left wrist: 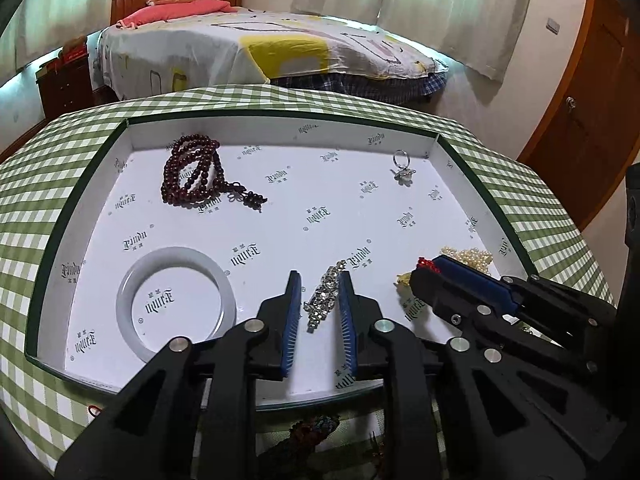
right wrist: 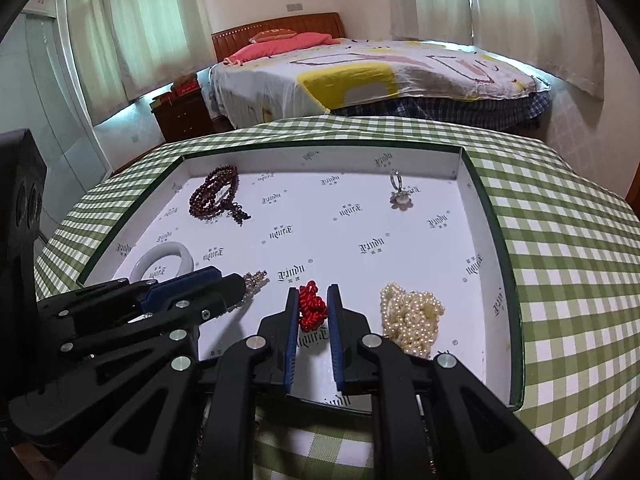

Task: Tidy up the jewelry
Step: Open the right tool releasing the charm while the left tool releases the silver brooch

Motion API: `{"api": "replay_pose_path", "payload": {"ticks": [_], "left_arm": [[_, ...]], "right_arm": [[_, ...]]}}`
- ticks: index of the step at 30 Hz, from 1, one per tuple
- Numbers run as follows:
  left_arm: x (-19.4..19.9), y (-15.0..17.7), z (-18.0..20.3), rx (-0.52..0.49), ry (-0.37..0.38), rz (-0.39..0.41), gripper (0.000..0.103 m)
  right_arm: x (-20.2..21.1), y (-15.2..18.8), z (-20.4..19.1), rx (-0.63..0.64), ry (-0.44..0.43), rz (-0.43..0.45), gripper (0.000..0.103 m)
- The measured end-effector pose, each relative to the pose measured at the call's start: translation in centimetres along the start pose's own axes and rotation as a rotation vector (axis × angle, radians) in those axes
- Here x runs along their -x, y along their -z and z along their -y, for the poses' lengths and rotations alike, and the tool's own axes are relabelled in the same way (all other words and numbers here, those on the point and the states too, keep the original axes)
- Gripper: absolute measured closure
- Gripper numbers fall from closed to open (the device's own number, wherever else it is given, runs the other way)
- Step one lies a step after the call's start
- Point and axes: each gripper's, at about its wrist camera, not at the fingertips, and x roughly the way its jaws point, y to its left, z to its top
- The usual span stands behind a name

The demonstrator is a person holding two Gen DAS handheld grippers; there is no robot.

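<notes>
A shallow green-edged box lined with printed white paper sits on the green-checked table. My left gripper stands open low over its near part. A rhinestone bracelet lies on the paper between the fingers, with a gap on the left side. My right gripper is shut on a red knotted cord ornament, just above the paper. The box also holds a white bangle, dark red prayer beads, a flower ring and a pearl pile.
The box walls are low. The checked tablecloth runs round the box, widest to the right. Behind the table stand a bed, a dark bedside cabinet and curtained windows. A wooden door is at the right.
</notes>
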Motion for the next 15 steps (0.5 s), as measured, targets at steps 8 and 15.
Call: {"api": "replay_pose_path", "payload": {"ticks": [8, 15], "left_arm": [[0.4, -0.2, -0.8, 0.025, -0.002, 0.013, 0.061], [1.3, 0.0, -1.4, 0.048, 0.016, 0.031, 0.051]], "right_arm": [[0.0, 0.2, 0.7, -0.030, -0.008, -0.008, 0.081], [0.6, 0.4, 0.8, -0.034, -0.005, 0.000, 0.075]]}}
